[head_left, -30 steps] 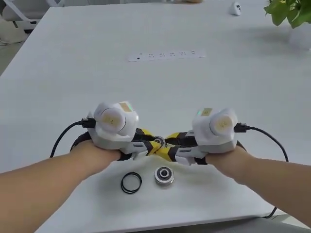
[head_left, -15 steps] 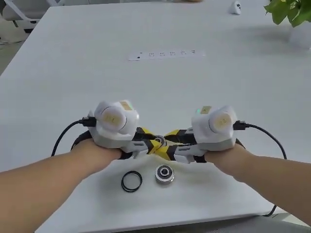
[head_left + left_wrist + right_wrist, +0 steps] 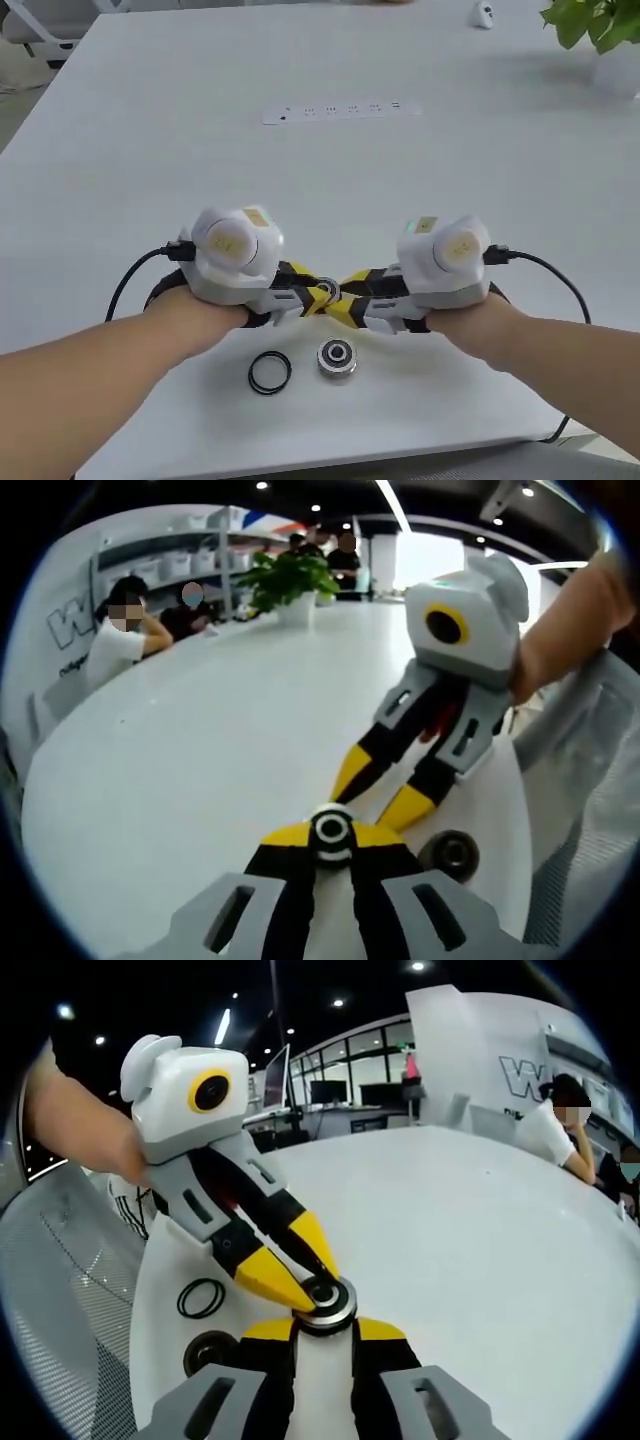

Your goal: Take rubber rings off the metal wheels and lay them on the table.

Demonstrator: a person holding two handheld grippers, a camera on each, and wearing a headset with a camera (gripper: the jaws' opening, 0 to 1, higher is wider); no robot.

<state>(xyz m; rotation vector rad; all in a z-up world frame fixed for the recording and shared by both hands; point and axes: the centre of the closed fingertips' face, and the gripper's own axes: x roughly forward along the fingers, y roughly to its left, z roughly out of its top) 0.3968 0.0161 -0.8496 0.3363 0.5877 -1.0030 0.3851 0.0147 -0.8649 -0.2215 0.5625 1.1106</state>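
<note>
Housings of smooth white plastic cover much of both tools in the head view, where the left gripper (image 3: 310, 296) and right gripper (image 3: 346, 303) meet tip to tip above the pale table (image 3: 200, 120). The held wheel (image 3: 325, 292) between them is only a small metallic glint, too small to read. Nearer the person a thin black rubber ring (image 3: 269, 373) lies flat, and just beside it sits a loose wheel (image 3: 337, 358), shiny steel with a dark centre. A white power strip (image 3: 340, 111) lies well beyond. In the left gripper view, the left gripper's yellow-and-black jaws are clenched on the held wheel (image 3: 330, 827), whose round face is pale with a dark hub. The right gripper (image 3: 380, 792) reaches in with its jaws apart, and the loose wheel (image 3: 455, 852) is blurred. In the right gripper view, the right gripper's own jaws flank the held wheel's (image 3: 330, 1302) dark-banded rim, but whether they press it cannot be told. The rubber ring (image 3: 201, 1297) and loose wheel (image 3: 208, 1350) lie on the table to the left.
</note>
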